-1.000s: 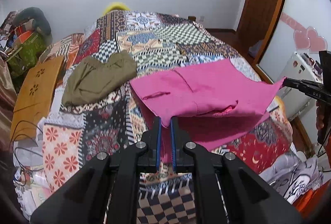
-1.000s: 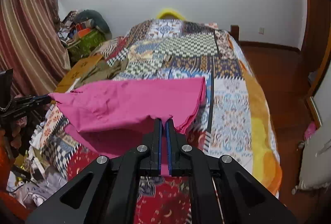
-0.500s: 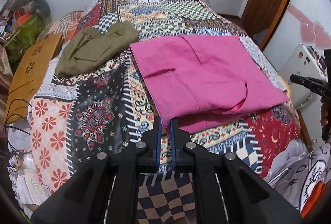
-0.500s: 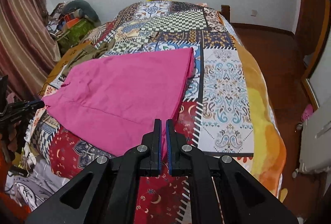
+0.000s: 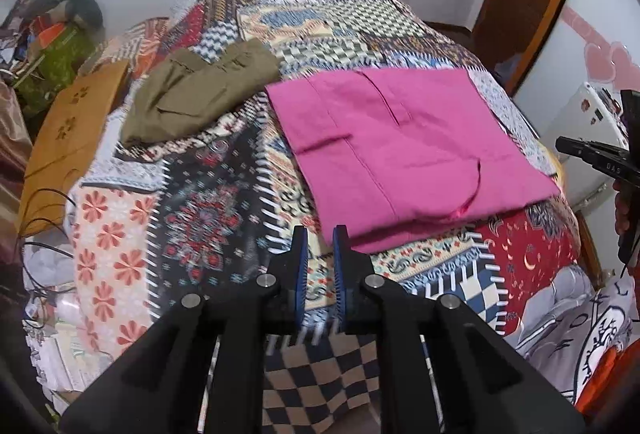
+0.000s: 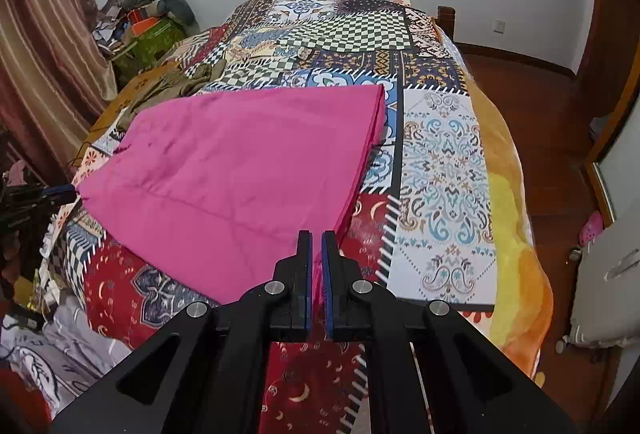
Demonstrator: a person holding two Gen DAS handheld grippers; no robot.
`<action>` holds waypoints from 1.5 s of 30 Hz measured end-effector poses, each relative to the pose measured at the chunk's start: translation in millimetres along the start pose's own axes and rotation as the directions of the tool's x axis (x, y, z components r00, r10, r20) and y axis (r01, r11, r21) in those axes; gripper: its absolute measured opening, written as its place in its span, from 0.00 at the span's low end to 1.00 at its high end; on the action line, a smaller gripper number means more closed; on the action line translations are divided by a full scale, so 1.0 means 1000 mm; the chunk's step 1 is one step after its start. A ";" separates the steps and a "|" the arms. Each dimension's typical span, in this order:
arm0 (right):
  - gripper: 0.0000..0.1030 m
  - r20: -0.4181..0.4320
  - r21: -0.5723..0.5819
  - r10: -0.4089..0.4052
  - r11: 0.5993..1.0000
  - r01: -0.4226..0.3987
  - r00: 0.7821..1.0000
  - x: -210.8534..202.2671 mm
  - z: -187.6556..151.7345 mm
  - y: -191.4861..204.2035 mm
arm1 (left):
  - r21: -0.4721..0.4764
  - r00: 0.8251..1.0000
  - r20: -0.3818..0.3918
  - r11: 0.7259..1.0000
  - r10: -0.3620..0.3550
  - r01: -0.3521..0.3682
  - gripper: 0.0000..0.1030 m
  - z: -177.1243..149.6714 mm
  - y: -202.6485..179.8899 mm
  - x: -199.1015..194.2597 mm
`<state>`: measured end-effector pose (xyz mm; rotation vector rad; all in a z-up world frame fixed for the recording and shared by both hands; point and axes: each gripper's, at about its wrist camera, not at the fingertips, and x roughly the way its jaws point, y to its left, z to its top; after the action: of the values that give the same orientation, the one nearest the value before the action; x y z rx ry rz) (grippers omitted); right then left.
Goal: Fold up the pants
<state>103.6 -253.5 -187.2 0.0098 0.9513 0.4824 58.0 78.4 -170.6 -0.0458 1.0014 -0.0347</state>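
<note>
Fold laid: pink pants (image 5: 400, 149) flat on the patchwork quilt (image 5: 208, 218). My left gripper (image 5: 320, 246) just opened, now empty; right gripper (image 6: 316, 250) pinches the near corner. Next: release right, regrip for another fold.

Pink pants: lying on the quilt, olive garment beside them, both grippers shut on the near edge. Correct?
Not both. Only the right gripper is shut on the pink pants. The left wrist view shows the left gripper with its jaws apart, bare quilt in the gap and the pants' corner just outside it. The rest stands.
</note>
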 end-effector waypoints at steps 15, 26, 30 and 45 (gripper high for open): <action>0.31 0.081 0.032 -0.042 0.999 0.040 0.996 0.017 0.062 -0.034 | -0.062 0.994 0.069 0.995 0.082 -0.078 0.46 0.093 0.031 0.037; 0.38 0.069 0.028 -0.043 0.999 0.041 0.997 0.070 0.101 -0.048 | -0.046 1.000 -0.012 0.998 0.029 -0.030 0.46 0.121 0.033 0.100; 0.38 0.037 0.014 -0.035 0.999 0.034 0.999 0.091 0.107 -0.048 | -0.059 0.999 -0.046 0.998 0.014 -0.017 0.46 0.122 0.037 0.117; 0.38 -0.050 -0.018 -0.011 1.000 0.010 0.999 0.136 0.112 -0.057 | -0.113 0.995 -0.081 0.992 -0.060 0.050 0.40 0.116 0.037 0.130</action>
<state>279.7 -227.4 -239.3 -0.0237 0.9952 0.4833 225.8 111.1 -219.9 -0.1746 1.0861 -0.0319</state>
